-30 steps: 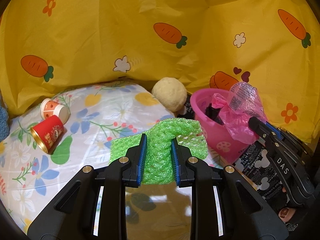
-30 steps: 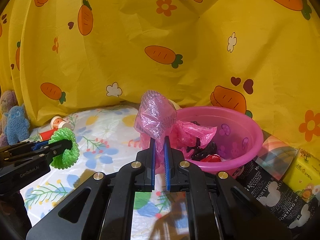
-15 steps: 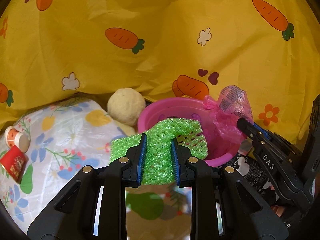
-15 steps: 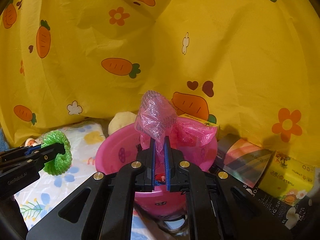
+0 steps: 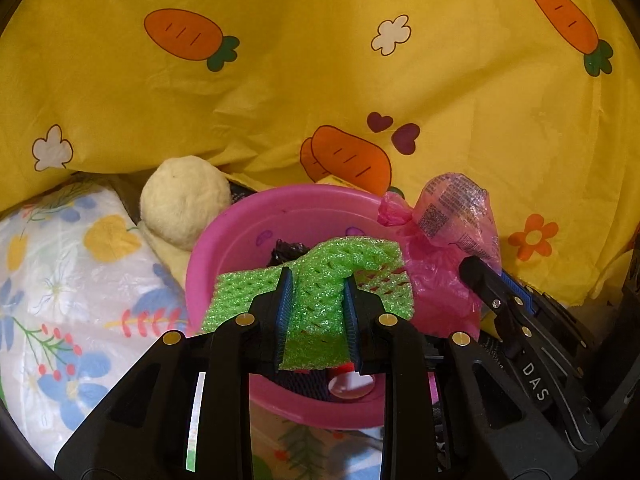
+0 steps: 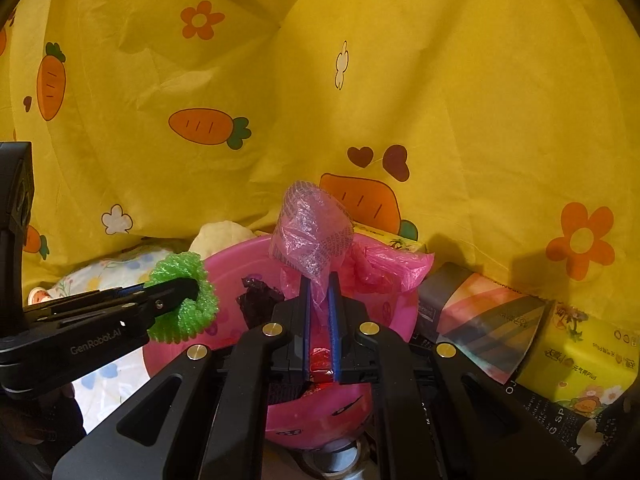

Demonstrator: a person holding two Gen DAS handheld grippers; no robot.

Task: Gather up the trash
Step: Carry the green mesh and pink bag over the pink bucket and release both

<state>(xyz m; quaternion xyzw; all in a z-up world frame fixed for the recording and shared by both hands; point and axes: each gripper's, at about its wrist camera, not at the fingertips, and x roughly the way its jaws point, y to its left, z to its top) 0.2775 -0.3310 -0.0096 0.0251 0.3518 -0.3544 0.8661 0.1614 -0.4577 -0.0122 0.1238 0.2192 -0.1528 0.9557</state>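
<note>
Both grippers hang loaded over the same target. In the left wrist view, the left gripper [image 5: 316,316] sits at lower centre with its jaws closed partway on a green foam net [image 5: 316,284], the blue pads squeezing its middle so the net's long axis runs across the jaws, sticking out on both sides. Directly behind and below it, filling the centre of the frame, is the pink basin [image 5: 224,240], which already holds something dark and crumpled. So the net lies over the basin's near half; from here a simple release looks enough to land it inside.

In the right wrist view, the right gripper [image 6: 320,312] at lower centre has its jaws nearly closed, pinching a pink plastic bag [image 6: 312,232] that stands up above the pads. The basin's rim shows on both sides of the fingers and beneath them, so I judge this bag is over the bowl as well.

The left seems slightly nearer the basin's front lip, the right nearer its right side. At the right edge of that view sits a yellow tissue pack [image 6: 576,352], well clear of either drop.
</note>
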